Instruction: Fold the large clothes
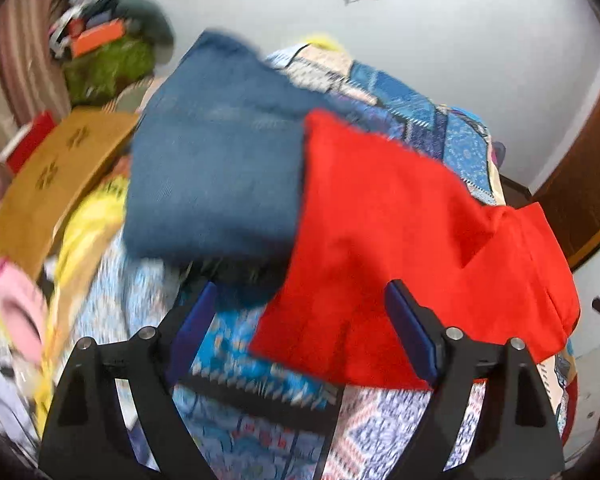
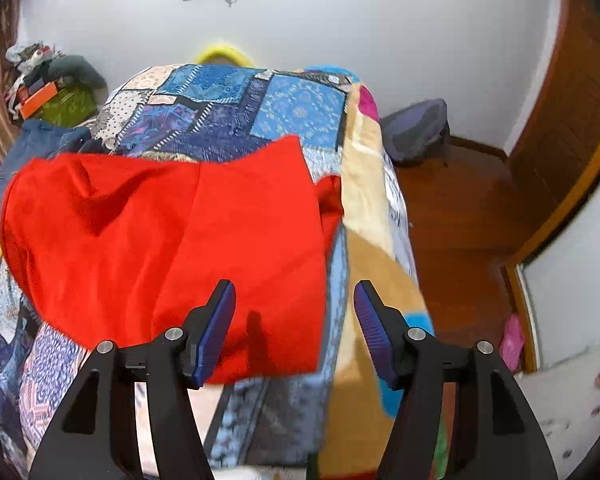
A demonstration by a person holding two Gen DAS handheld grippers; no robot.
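Observation:
A red garment (image 1: 400, 240) lies spread flat on a bed with a blue patchwork cover (image 1: 420, 96). A folded blue garment (image 1: 220, 168) lies beside it on the left, its edge next to the red one. My left gripper (image 1: 300, 320) hovers open over the red garment's near left corner, nothing pinched between its blue pads. In the right wrist view the red garment (image 2: 160, 240) fills the bed cover's (image 2: 300, 112) left half, and the blue garment (image 2: 20, 148) shows at far left. My right gripper (image 2: 294, 312) hangs open above the red garment's right edge, holding nothing.
A mustard cushion (image 1: 56, 184), yellow cloth (image 1: 88, 240) and a pink item (image 1: 16, 312) crowd the bed's left side. Clutter (image 1: 100, 40) is piled by the curtain. Right of the bed are wooden floor (image 2: 460, 220), a dark bag (image 2: 416, 128) and a wooden door (image 2: 572, 120).

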